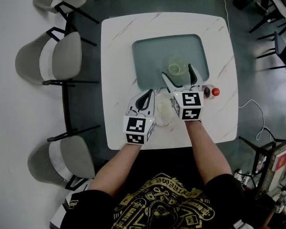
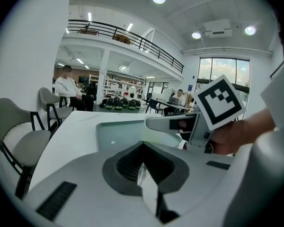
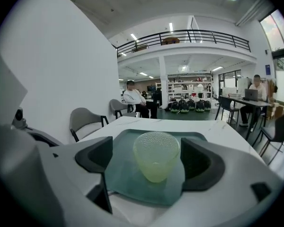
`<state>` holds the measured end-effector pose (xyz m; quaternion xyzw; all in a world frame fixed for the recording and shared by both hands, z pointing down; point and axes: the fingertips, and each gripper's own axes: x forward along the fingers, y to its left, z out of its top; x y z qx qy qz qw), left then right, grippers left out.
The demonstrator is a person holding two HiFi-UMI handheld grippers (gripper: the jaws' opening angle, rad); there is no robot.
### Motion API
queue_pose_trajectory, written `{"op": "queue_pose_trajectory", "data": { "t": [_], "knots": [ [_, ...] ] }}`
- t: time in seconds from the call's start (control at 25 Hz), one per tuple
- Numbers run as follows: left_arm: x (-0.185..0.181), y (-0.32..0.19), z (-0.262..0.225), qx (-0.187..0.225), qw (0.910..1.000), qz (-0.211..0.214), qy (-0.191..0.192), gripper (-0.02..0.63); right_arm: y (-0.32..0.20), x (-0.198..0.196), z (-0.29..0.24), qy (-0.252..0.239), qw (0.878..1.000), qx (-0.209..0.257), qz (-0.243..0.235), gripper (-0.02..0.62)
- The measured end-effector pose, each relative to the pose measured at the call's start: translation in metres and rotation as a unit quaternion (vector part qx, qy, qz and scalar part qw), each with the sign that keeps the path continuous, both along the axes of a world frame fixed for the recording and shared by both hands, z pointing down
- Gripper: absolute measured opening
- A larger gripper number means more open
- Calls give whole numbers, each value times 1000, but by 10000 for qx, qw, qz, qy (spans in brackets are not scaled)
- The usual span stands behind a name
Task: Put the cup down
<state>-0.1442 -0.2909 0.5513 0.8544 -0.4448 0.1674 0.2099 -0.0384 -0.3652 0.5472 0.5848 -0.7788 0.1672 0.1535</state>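
Note:
A pale green, pebbled glass cup (image 3: 156,156) (image 1: 175,68) stands upright on the teal mat (image 3: 125,183) (image 1: 152,51). My right gripper (image 3: 151,161) (image 1: 178,72) is wide open, with one jaw on each side of the cup. Neither pad touches the cup. My left gripper (image 2: 143,168) (image 1: 144,99) is shut on nothing and hovers over the white table (image 1: 117,56), just left of the right one. In the left gripper view the right gripper (image 2: 177,124) shows ahead, reaching over the mat (image 2: 113,134).
A translucent round thing (image 1: 163,112) sits on the table between my two grippers. A small red object (image 1: 215,91) and a dark one (image 1: 207,92) lie right of the mat. Grey chairs (image 1: 62,56) stand to the left of the table. People sit far off.

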Motion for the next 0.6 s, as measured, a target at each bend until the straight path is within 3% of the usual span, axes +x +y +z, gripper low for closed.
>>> {"op": "queue_pose_trajectory", "data": {
  "t": [0.6],
  "knots": [
    [27, 29, -53, 437, 9988, -19, 202, -5, 70, 5, -65, -173, 9980, 458, -392, 436]
  ]
}}
